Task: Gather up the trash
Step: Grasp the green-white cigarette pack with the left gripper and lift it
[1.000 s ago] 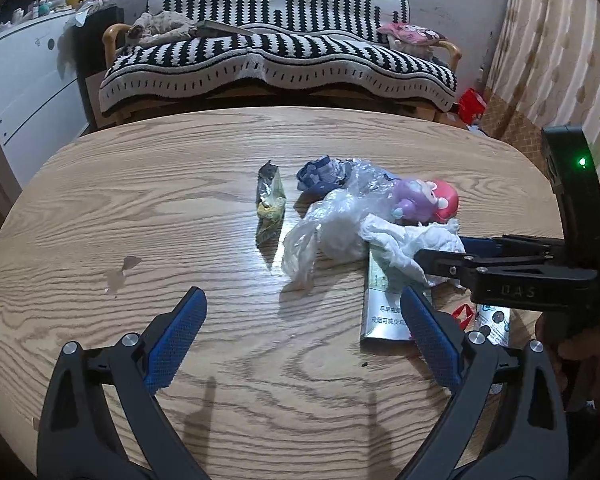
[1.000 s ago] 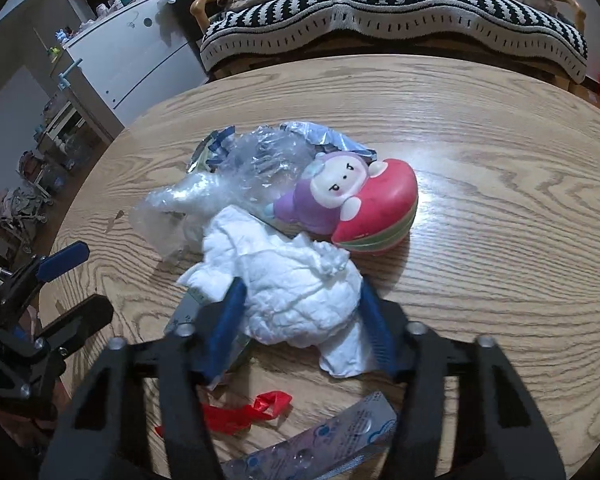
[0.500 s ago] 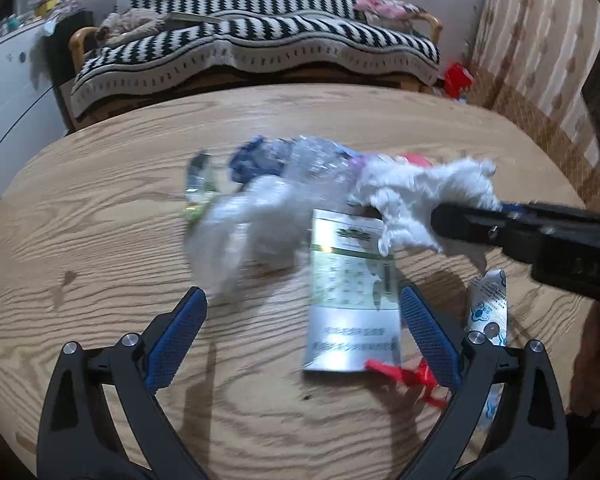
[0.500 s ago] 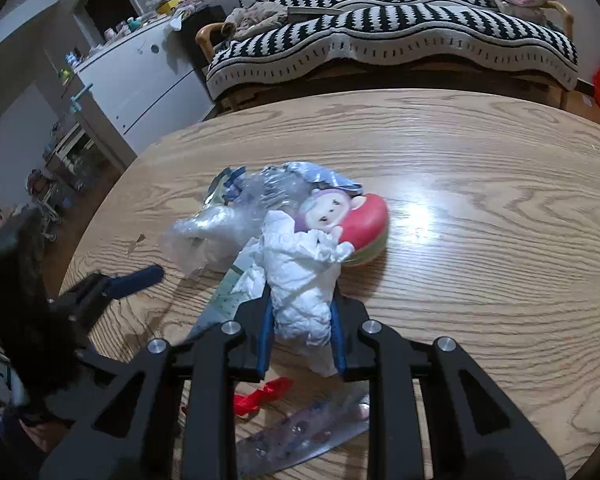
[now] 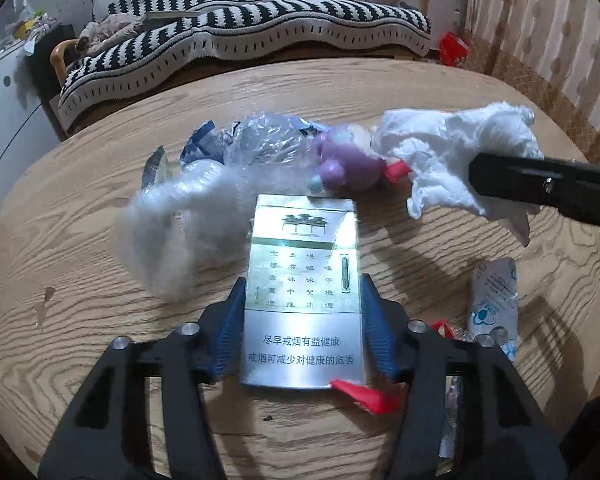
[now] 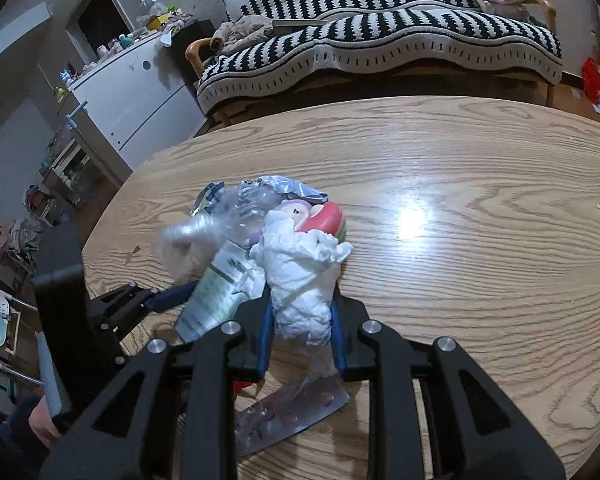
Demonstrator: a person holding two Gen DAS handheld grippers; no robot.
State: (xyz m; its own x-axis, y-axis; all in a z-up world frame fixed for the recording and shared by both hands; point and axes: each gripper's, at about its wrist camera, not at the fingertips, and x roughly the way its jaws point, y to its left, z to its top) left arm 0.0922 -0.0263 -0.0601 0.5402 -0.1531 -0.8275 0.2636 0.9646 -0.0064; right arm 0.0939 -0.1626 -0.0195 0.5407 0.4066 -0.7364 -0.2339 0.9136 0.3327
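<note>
My left gripper (image 5: 302,312) is shut on a silver and green cigarette pack (image 5: 302,280), its blue pads against both long sides. My right gripper (image 6: 300,316) is shut on a crumpled white tissue (image 6: 300,276) and holds it above the table; the tissue also shows in the left wrist view (image 5: 456,160). The pack also shows in the right wrist view (image 6: 216,292). Clear plastic bags (image 5: 204,200), a blue wrapper (image 5: 204,144) and a purple and red toy (image 5: 348,160) lie behind the pack.
The round wooden table (image 5: 100,320) also holds a pill blister pack (image 5: 492,300) at the right and a red scrap (image 5: 364,394) by the pack's near corner. A striped sofa (image 5: 240,40) stands beyond the table, a white cabinet (image 6: 132,92) to the left.
My left gripper moved forward and closed on the cigarette pack. My right gripper closed on the tissue and lifted it off the table.
</note>
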